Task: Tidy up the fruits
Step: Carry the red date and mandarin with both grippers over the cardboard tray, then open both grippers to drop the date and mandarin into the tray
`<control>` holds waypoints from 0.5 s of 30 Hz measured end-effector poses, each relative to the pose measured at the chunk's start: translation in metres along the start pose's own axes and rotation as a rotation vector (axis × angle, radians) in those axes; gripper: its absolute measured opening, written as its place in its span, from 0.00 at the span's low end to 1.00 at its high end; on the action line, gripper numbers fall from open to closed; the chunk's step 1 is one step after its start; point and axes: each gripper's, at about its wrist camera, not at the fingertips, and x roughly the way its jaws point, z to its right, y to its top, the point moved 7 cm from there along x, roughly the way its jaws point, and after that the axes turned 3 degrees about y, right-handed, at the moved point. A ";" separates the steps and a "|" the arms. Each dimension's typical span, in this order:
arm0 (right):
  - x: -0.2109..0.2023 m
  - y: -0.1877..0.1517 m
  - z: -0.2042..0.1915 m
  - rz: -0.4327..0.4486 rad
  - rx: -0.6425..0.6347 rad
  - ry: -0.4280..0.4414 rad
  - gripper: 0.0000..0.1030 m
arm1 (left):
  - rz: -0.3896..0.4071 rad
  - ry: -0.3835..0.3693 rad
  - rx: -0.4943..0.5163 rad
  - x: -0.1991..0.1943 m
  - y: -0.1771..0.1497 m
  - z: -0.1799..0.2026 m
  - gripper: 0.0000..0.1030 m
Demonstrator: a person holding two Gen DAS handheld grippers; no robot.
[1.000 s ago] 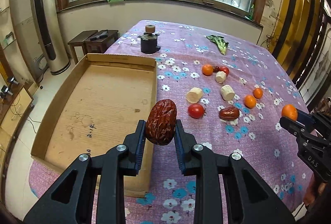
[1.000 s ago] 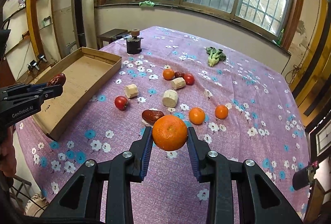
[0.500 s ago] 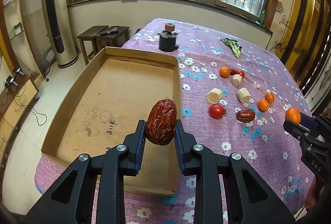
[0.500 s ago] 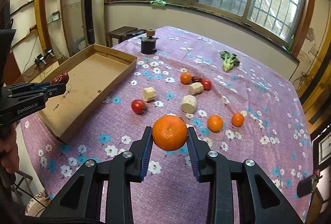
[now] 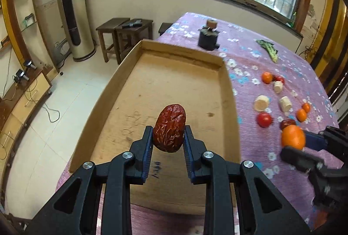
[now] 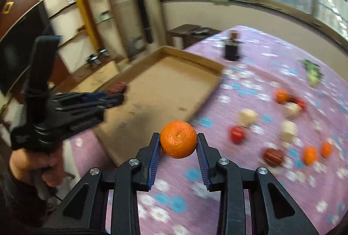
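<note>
The left gripper (image 5: 168,137) pinches a red date (image 5: 169,128) at frame centre, over the cardboard tray (image 5: 228,91). The right gripper (image 6: 178,143) pinches an orange (image 6: 178,139) at centre, above the purple cloth (image 6: 261,191); loose fruit lies at right.

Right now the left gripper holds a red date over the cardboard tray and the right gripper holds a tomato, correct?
Not quite. The right gripper holds an orange, not a tomato, as the right wrist view shows. The left gripper does hold the red date over the cardboard tray.
</note>
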 end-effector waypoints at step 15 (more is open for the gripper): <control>0.118 -0.016 -0.050 -0.230 -0.070 0.141 0.32 | -0.121 0.039 0.020 0.045 -0.029 -0.021 0.24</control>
